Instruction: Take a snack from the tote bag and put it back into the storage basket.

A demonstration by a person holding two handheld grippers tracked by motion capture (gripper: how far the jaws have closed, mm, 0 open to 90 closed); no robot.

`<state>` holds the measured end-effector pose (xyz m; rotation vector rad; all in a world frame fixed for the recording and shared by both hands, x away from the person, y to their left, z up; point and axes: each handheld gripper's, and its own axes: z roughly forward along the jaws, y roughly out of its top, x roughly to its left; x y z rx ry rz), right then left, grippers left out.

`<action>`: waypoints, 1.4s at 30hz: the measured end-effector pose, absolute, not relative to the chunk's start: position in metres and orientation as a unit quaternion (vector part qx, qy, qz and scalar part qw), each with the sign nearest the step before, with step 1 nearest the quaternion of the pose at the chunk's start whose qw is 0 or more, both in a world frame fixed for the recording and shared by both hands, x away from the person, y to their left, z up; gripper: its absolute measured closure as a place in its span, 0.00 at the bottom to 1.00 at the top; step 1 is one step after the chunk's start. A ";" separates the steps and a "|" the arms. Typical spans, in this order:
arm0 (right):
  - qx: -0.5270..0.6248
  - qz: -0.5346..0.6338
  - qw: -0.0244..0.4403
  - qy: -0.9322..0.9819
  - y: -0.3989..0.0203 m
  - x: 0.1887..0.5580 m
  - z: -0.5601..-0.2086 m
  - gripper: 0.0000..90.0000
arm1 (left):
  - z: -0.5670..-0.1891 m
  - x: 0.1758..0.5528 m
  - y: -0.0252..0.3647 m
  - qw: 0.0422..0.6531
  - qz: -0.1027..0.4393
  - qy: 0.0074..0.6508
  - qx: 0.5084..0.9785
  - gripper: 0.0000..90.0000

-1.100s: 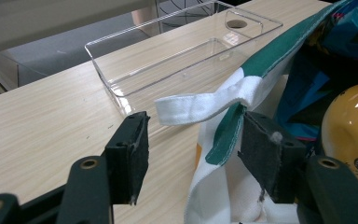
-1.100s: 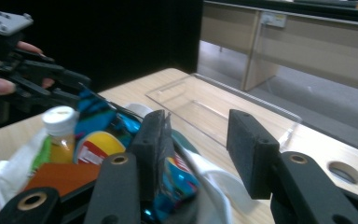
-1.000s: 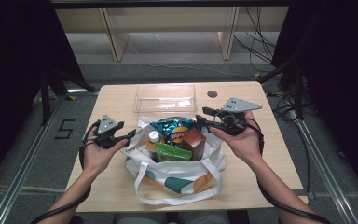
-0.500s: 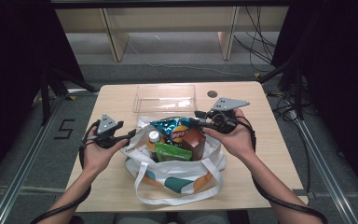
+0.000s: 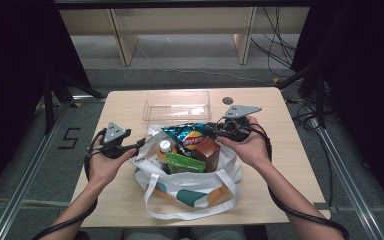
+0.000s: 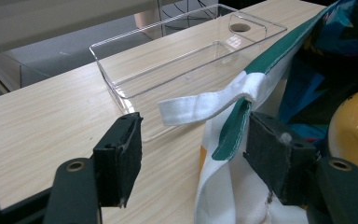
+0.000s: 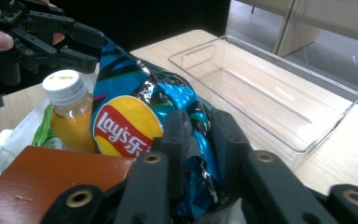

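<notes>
A white and green tote bag (image 5: 195, 186) stands on the table, full of groceries. A blue Lay's chip bag (image 5: 187, 135) sticks out at its far side. My right gripper (image 5: 211, 131) reaches in from the right; its jaws have just been closing and now pinch the chip bag's (image 7: 135, 93) crinkled edge between the pads of the right gripper (image 7: 200, 135). My left gripper (image 5: 142, 144) sits at the tote's left rim. Its jaws have just been opening and the left gripper (image 6: 196, 140) stands open, with the tote's green-edged rim (image 6: 233, 121) and white strap (image 6: 200, 105) loose between them.
Inside the tote are an orange drink bottle (image 5: 165, 147), a green packet (image 5: 185, 162) and a brown box (image 5: 207, 150). A clear plastic tray (image 5: 176, 105) lies beyond the tote, with a small dark round spot (image 5: 227, 100) to its right. Dark gear and cables surround the table.
My right gripper has shifted left and slightly down onto the chip bag and its jaws have closed on it. The left hand has kept its place.
</notes>
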<state>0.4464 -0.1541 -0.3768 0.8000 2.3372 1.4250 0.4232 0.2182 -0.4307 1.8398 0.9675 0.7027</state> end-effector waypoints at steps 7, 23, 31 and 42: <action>0.270 0.489 0.153 0.815 -0.154 0.447 -0.378 0.95 | -0.431 0.423 0.218 0.457 0.286 0.395 0.744 0.39; 0.265 0.513 0.188 0.795 -0.151 0.437 -0.370 0.98 | -0.431 0.423 0.220 0.458 0.286 0.400 0.741 0.39; 0.255 0.530 0.202 0.783 -0.151 0.434 -0.363 0.99 | -0.431 0.423 0.219 0.458 0.287 0.400 0.740 0.38; 0.247 0.541 0.209 0.776 -0.149 0.432 -0.355 0.99 | -0.431 0.423 0.220 0.459 0.287 0.401 0.739 0.38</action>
